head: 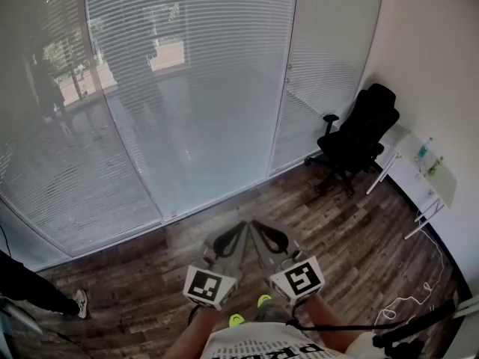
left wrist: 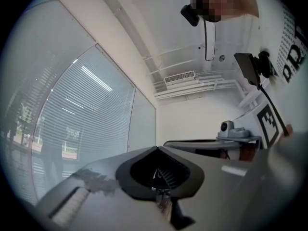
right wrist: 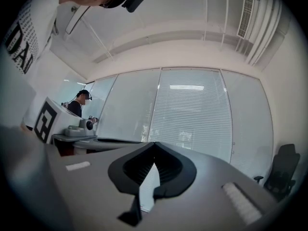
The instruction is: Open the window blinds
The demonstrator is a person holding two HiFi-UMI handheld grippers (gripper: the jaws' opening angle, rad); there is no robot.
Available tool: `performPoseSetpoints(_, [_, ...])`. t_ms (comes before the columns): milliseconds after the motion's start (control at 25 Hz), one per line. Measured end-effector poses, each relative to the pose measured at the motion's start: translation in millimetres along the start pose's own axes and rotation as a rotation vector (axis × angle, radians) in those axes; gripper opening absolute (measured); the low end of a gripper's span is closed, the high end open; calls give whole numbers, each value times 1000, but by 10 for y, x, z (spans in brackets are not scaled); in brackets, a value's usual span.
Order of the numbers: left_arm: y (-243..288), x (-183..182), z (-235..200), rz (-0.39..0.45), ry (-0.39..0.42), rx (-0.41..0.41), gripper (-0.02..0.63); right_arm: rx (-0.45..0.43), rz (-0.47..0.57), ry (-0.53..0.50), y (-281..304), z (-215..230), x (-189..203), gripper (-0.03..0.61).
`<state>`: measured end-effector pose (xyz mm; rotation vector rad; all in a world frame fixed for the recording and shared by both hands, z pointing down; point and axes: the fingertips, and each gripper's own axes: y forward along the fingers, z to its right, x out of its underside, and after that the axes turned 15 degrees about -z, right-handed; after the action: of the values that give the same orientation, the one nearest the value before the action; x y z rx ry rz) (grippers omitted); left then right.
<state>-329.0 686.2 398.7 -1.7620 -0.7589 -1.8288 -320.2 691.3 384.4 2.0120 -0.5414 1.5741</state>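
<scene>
Two empty grippers, left gripper [head: 240, 226] and right gripper [head: 254, 224], hold jaws together; the window blinds [head: 187, 88] hang well ahead of both. Approaching squarely, parting jaws only once close, seems best.

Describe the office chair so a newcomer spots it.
Follow the wall of window blinds to its right corner. The office chair stands there on the wood floor, beside a white table. It is the only black seat in view.
</scene>
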Motion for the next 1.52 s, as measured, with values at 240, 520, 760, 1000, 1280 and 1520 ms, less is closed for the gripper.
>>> performPoseSetpoints(240, [212, 55, -84, -5, -17, 26, -9, 6, -19, 33, 133, 205, 99, 8])
performPoseSetpoints(520, [638, -102, -345, 1, -41, 1, -9, -18, 13, 31, 455, 619, 36, 8])
performPoseSetpoints(760, [1060, -70, -540, -30, -4, -2, -9, -23, 7, 48, 709, 1001, 79, 8])
performPoseSetpoints(1000, [1604, -153, -734, -21, -5, -23, -9, -50, 43, 47, 967, 1560, 2, 8])
performPoseSetpoints(1280, [2299, -274, -906, 4, -70, -37, -8, -92, 52, 62, 1248, 2232, 52, 8])
performPoseSetpoints(1520, [2768, -277, -903, -4, -37, -66, -9, -115, 65, 56, 1354, 2676, 164, 8])
